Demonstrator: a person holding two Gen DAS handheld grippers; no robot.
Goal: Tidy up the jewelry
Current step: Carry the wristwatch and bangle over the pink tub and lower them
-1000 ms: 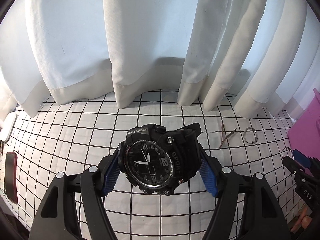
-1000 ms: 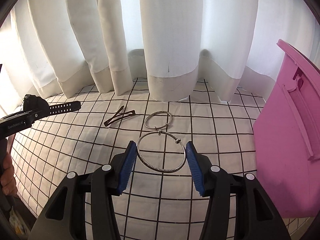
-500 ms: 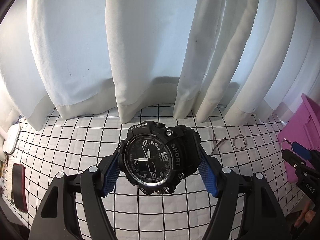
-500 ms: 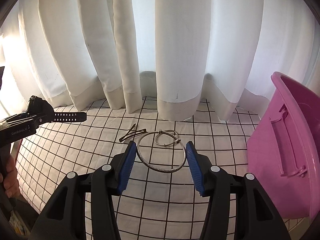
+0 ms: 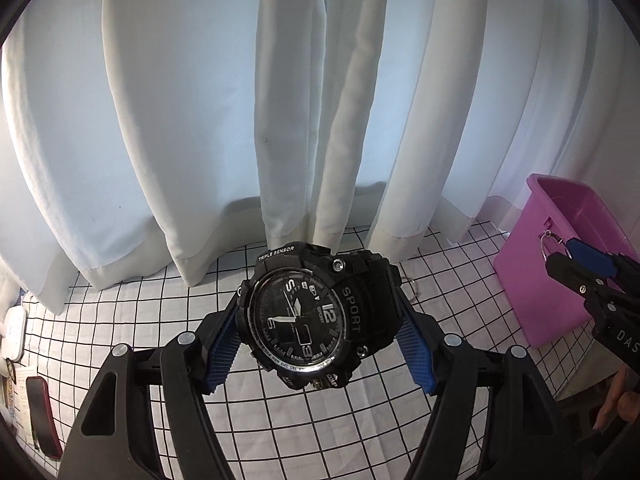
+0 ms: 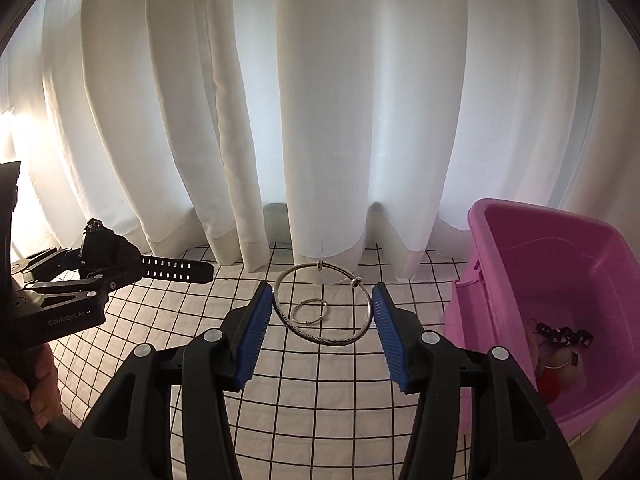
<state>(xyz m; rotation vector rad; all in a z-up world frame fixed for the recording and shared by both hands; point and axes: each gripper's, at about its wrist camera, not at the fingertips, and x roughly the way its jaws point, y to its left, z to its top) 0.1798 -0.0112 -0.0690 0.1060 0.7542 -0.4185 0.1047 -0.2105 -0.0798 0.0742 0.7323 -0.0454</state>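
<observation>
Left tongs [image 5: 320,344] clamp my black sport watch [image 5: 316,316]; right tongs [image 6: 322,320] grip the silver bangle [image 6: 322,305], both raised left of the pink bin [image 6: 560,280].

Left wrist view: taken from behind the left gripper [image 5: 320,320], aimed forward and downward along its fingers; the watch [image 5: 316,316] fills the centre at close range, the checked cloth [image 5: 160,312] and white curtain [image 5: 180,100] lie beyond.

Right wrist view: taken from behind the right gripper [image 6: 322,308], likewise angled down, close upon the bangle [image 6: 320,304].

Shared ground: curtain, cloth, the pink bin [image 5: 560,256] at right, and a small ring [image 6: 309,312] on the cloth. Each gripper is caught at the edge of the other view.
</observation>
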